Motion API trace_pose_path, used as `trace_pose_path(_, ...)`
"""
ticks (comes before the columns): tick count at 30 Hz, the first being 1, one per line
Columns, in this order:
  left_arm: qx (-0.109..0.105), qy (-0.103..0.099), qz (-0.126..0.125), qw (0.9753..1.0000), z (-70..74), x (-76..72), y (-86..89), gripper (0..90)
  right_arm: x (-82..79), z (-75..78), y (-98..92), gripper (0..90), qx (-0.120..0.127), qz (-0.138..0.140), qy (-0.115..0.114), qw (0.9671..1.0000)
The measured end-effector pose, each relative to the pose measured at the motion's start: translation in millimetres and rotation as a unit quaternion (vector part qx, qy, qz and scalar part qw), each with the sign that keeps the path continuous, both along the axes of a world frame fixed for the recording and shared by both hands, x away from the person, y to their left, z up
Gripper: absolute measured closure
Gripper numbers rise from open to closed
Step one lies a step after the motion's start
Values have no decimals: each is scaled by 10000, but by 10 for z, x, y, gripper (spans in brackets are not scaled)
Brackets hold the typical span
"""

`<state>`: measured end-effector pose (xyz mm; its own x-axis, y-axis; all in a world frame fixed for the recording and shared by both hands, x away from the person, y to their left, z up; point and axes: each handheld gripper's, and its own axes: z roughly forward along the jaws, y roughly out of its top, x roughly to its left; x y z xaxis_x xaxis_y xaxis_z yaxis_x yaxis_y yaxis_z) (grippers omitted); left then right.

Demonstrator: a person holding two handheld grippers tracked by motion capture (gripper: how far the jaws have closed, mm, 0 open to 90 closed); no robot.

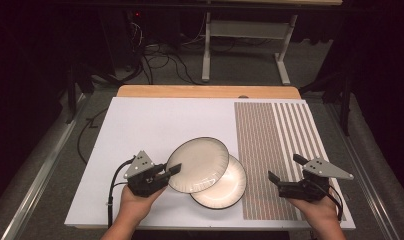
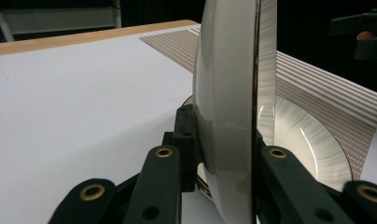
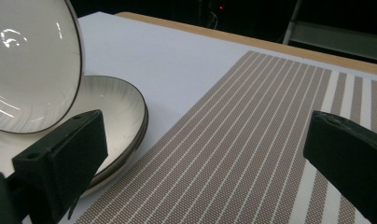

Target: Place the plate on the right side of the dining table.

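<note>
A white plate with a dark rim [image 1: 197, 165] is held tilted above the table, and my left gripper [image 1: 172, 170] is shut on its left rim. The left gripper view has that plate [image 2: 224, 93] edge-on between the jaws of the left gripper [image 2: 224, 156]. Under it a second ribbed white plate [image 1: 225, 190] lies on the table; its doubled rim [image 3: 112, 107] may mean a stack. My right gripper [image 1: 286, 167] hovers open over the striped placemat [image 1: 275, 150], right of the plates, holding nothing. The lifted plate [image 3: 32, 60] and the open right gripper [image 3: 205, 140] show in the right gripper view.
A white sheet [image 1: 155, 125] covers the wooden table [image 1: 205, 91], with the brown-striped placemat [image 3: 270, 116] along its right side. Beyond the table are a metal frame [image 1: 245, 35] and cables [image 1: 160, 60] on the floor. The right gripper [image 2: 364, 32] appears far off in the left gripper view.
</note>
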<state>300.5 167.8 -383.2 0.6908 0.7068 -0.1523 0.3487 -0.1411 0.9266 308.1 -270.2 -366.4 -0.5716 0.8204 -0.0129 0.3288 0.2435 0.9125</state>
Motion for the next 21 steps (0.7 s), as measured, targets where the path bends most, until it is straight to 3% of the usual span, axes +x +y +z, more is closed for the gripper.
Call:
trace_pose_path(7, 68, -11, -54, 10000, 4, 6, -5, 765, 9, 57, 108, 5, 79, 144, -14, 9999)
trace_pose_path(21, 110, -22, -70, 9999, -3, -4, -18, 767, 106, 130, 507, 40, -48, 591, 127, 9982)
